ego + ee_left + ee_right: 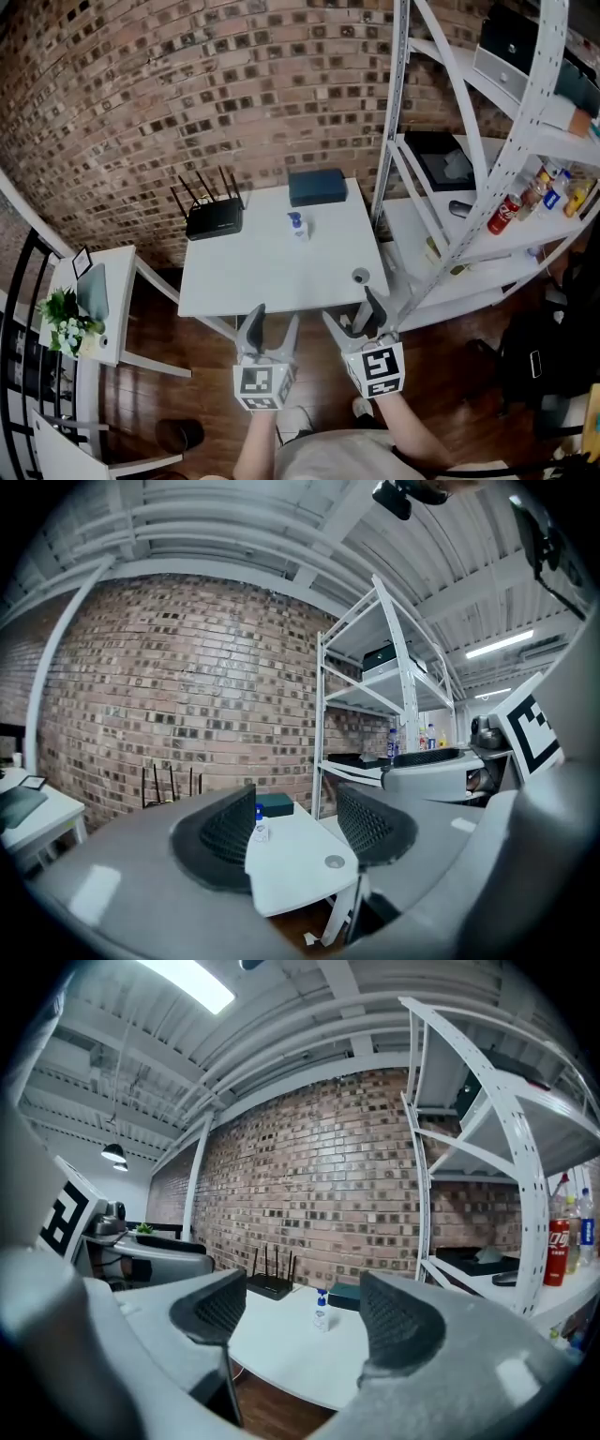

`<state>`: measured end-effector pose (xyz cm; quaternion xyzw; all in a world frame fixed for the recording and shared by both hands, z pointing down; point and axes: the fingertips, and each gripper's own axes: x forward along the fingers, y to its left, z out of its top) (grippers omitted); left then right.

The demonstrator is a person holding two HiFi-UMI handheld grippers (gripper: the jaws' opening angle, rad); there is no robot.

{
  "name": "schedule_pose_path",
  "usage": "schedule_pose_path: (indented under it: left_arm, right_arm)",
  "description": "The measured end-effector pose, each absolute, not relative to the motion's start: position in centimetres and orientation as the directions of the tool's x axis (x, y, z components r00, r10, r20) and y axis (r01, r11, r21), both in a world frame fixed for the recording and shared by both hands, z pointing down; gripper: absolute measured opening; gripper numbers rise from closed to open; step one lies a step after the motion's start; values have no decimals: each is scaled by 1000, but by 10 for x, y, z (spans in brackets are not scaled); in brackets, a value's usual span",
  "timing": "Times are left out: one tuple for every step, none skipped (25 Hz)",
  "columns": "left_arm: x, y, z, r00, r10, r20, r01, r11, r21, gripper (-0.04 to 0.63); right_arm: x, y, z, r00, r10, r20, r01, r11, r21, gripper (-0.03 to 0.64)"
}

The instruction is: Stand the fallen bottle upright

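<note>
A small clear bottle with a blue cap [297, 225] stands upright on the white table [244, 277], toward its far side. The same bottle [322, 1312] shows between my right jaws' line of sight, and the bottle [259, 827] peeks past my left jaw. Both grippers hang in front of the table's near edge, off the tabletop. My left gripper [269, 329] is open and holds nothing. My right gripper [351, 317] is open and holds nothing.
A black router with antennas [214, 217] sits at the table's far left, a dark teal box [317, 186] at the far middle, a small round disc [360, 276] near the right edge. A white metal shelf rack [487, 178] with bottles stands right; a side table with flowers [67, 323] left.
</note>
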<state>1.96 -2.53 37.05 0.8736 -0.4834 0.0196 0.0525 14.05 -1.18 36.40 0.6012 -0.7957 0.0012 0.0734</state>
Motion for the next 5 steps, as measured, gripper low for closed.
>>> schedule_pose_path:
  left_arm:
    - [18, -24, 371, 534, -841, 87, -846, -528, 77, 278]
    - [16, -24, 372, 535, -840, 89, -844, -530, 82, 278]
    - [13, -23, 373, 537, -839, 91, -843, -531, 85, 278]
    - [9, -22, 374, 539, -837, 93, -842, -532, 89, 278]
    - [5, -21, 375, 540, -836, 95, -841, -533, 92, 278]
  right_arm:
    - [140, -11, 364, -263, -957, 121, -957, 275, 88, 360]
    - [138, -9, 365, -260, -957, 126, -958, 272, 89, 360]
    - [135, -8, 365, -257, -958, 131, -959, 270, 91, 360]
    - [132, -7, 366, -255, -958, 135, -959, 268, 93, 360]
    - [128, -6, 367, -252, -958, 139, -959, 267, 96, 360]
